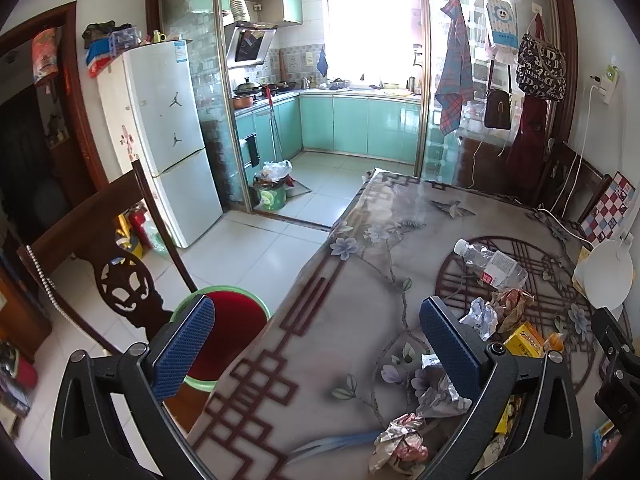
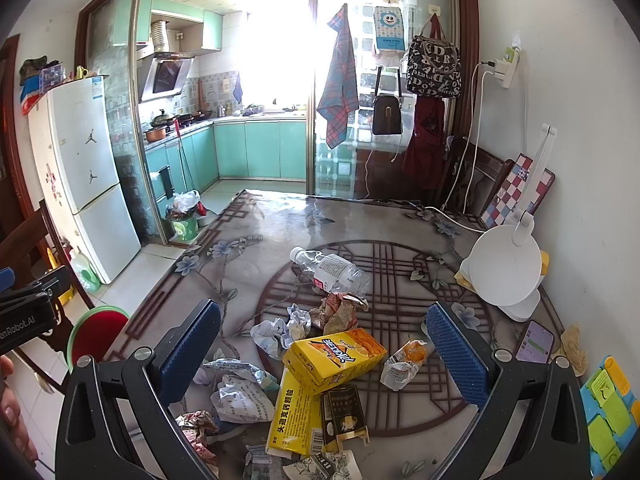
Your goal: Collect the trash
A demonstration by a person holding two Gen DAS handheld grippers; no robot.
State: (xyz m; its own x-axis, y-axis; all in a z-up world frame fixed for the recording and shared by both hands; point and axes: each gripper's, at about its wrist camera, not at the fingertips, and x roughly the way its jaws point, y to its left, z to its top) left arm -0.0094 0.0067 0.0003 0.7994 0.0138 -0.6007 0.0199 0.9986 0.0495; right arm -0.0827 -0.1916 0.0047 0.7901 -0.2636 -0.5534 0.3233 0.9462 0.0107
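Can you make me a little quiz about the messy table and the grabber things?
1. True or false: the right hand-held gripper is squeezing the yellow juice carton.
2. Which lies farthest from the camera in the right wrist view? A. crushed plastic bottle B. yellow medicine box C. dark small box
3. Fill in: beside the table stands a green bin with a ____ liner.

Key: 1 false, both grippers are open and the left hand-held gripper holds nothing either; 2 A; 3 red.
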